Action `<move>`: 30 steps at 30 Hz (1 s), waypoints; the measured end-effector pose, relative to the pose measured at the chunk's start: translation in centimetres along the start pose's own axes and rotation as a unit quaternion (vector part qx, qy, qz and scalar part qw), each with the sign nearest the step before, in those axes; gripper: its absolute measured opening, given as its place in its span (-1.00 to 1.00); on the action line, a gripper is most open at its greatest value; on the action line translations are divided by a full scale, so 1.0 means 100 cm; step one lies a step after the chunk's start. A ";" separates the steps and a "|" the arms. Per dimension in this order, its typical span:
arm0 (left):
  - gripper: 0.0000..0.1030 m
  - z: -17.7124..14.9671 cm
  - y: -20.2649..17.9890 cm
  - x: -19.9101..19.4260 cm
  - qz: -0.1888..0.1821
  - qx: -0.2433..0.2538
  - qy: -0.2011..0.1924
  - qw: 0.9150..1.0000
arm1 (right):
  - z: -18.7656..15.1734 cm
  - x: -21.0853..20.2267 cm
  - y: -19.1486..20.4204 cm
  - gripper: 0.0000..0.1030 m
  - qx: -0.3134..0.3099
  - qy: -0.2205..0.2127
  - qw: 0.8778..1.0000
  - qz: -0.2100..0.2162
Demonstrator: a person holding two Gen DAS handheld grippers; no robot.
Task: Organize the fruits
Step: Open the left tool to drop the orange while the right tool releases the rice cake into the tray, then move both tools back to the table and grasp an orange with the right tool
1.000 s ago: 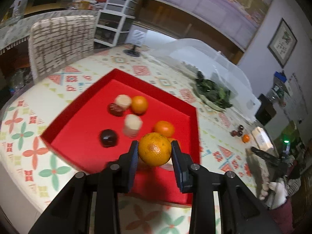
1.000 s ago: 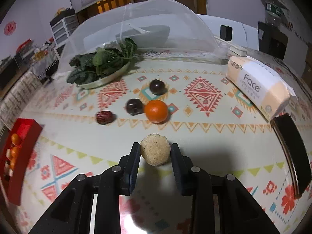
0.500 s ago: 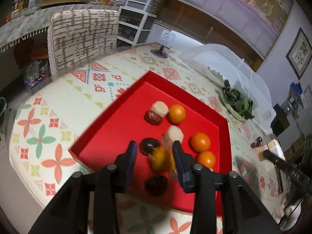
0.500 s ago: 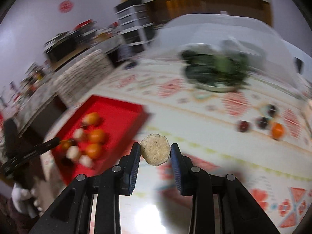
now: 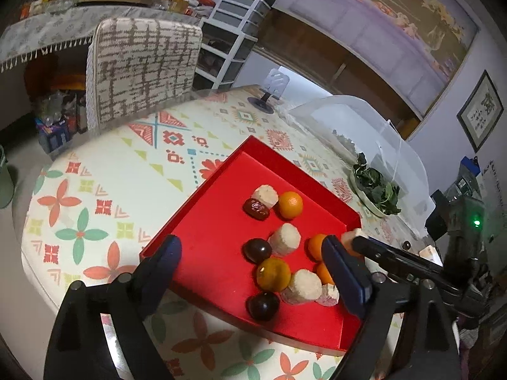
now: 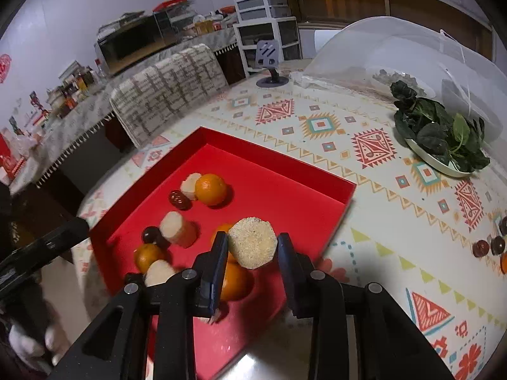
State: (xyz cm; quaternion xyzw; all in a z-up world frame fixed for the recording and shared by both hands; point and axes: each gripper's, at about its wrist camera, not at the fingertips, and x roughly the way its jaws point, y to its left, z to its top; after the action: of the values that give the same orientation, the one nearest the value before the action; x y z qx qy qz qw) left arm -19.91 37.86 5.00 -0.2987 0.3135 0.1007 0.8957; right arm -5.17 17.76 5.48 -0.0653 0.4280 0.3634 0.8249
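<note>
The right gripper (image 6: 252,248) squeezes a pale round fruit (image 6: 252,242) above the red tray (image 6: 272,166). Only this view shows loose fruits (image 6: 489,247) far off to its right. The left gripper (image 5: 252,261) hangs wide open, holding nothing, over an orange (image 5: 273,274). The tray floor ahead of it is bare.

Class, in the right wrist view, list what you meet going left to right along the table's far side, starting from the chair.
Chair → phone stand → clear dome cover → plate of greens.
</note>
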 end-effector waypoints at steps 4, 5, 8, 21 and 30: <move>0.73 0.000 0.007 0.001 -0.002 -0.011 0.008 1.000 | 0.004 0.007 -0.003 -0.28 0.010 0.003 1.000 -0.002; 0.73 0.001 0.008 0.000 -0.002 -0.013 0.008 1.000 | 0.005 0.008 -0.003 -0.23 0.012 0.002 1.000 -0.001; 0.73 0.000 0.006 -0.002 -0.001 -0.009 0.007 1.000 | 0.007 0.003 -0.003 -0.14 0.014 -0.006 1.000 -0.002; 0.82 -0.015 -0.054 -0.016 0.028 0.073 -0.003 0.997 | -0.006 -0.044 -0.032 0.16 0.053 -0.047 0.997 -0.010; 0.86 -0.054 -0.137 -0.016 0.084 0.189 -0.018 0.978 | -0.041 -0.084 -0.079 0.19 0.104 -0.073 0.992 -0.015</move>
State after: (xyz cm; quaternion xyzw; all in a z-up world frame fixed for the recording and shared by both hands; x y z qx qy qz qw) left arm -18.83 23.69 9.08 -0.0947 0.3350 0.1201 0.9297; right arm -5.76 5.79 7.64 0.0412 0.4008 0.3084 0.8617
